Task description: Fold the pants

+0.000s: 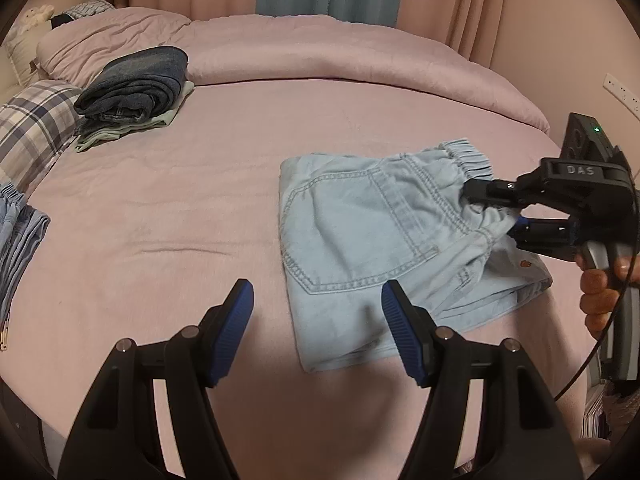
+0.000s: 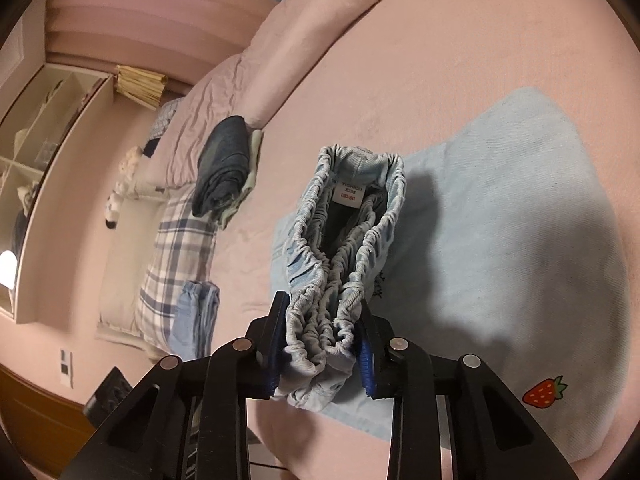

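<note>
A pair of light-blue denim pants [image 1: 360, 236] lies on a pink bed [image 1: 180, 208], already doubled over into a compact rectangle with the back pocket facing up. The right claw [image 2: 322, 344] pinches the bunched elastic waistband [image 2: 348, 240], which stands up from the sheet with the size label showing inside. The left claw [image 1: 316, 320] hovers wide and empty just above the near edge of the garment, one pad over the cloth and the other over bare sheet. By the look of it, the folding is well along: the legs appear tucked under, and what seems left is a last fold or a lift of the bundle.

Near the pillows, a stack of folded clothes [image 1: 136, 88] with dark jeans on top suggests finished pieces. More pale-blue garments [image 1: 20, 232] wait at the bed's edge beside a plaid pillow [image 1: 36, 124]. No basket or bin is visible; an open shelf unit [image 2: 60, 128] stands against the wall, its contents too blurred to name.
</note>
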{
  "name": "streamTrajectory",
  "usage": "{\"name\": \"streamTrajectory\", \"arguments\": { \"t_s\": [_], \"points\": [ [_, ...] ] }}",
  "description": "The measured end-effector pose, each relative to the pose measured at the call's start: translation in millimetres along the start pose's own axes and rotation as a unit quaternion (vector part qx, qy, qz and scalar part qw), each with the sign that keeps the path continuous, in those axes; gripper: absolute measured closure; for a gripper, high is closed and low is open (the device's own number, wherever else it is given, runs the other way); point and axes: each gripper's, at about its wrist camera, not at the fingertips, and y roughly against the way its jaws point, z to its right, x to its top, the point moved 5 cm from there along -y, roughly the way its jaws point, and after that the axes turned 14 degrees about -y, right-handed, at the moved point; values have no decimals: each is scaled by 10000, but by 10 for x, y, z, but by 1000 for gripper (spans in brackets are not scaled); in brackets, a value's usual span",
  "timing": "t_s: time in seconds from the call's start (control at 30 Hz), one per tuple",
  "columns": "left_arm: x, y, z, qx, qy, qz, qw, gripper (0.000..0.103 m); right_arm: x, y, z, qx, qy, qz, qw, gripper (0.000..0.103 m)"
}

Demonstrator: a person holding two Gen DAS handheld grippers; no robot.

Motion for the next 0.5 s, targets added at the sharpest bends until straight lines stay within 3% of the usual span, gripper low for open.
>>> {"name": "streamTrajectory", "arguments": {
  "t_s": [0.23,0.5],
  "points": [
    [-40,-31,-140,87,186,-106,9997,37,65,275,-12,398,-100,169,9990,72],
    [-32,-107,-121,66,203,-224,9995,36,165,654,174,363,-246,565,9974,72]
  ]
}}
